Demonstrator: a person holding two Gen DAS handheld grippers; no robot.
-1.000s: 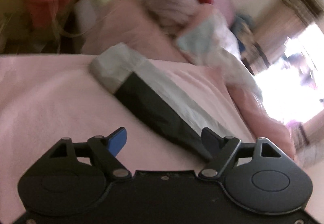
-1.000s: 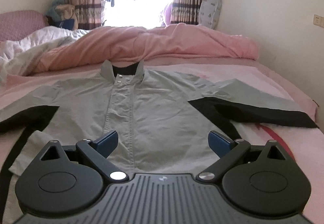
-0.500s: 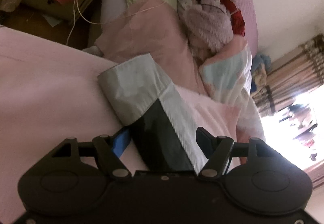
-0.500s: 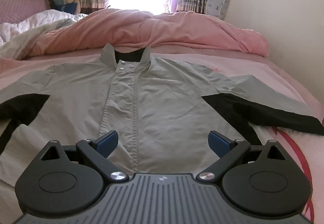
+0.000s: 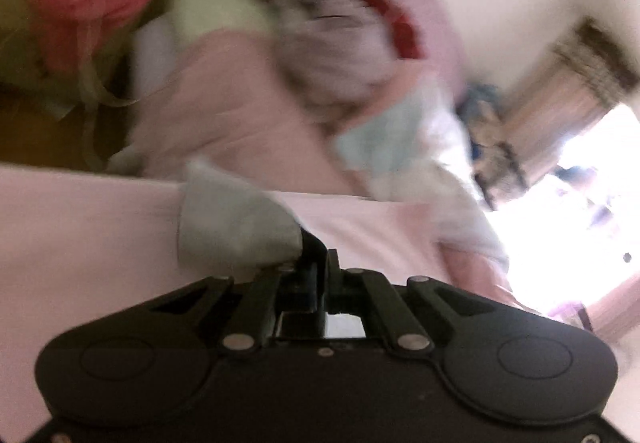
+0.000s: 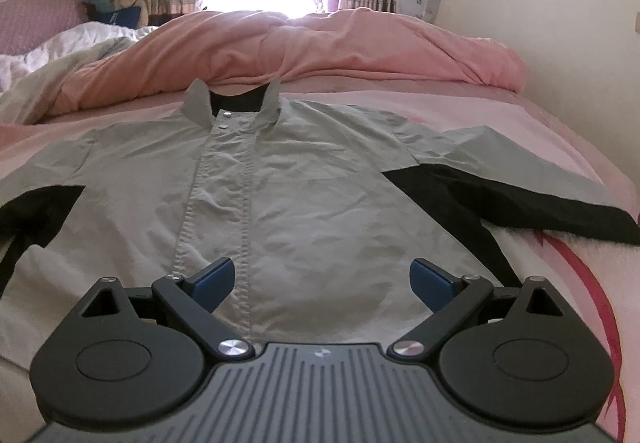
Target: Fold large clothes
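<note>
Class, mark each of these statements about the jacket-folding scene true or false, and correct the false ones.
1. The left gripper is shut on the jacket's sleeve cuff. True.
2. The right gripper is clamped on the collar. False: it is open, over the lower front of the jacket; the collar is at the far end.
3. The jacket lies front up on the pink bed sheet. True.
4. The jacket is plain grey. False: its sleeves carry black panels.
</note>
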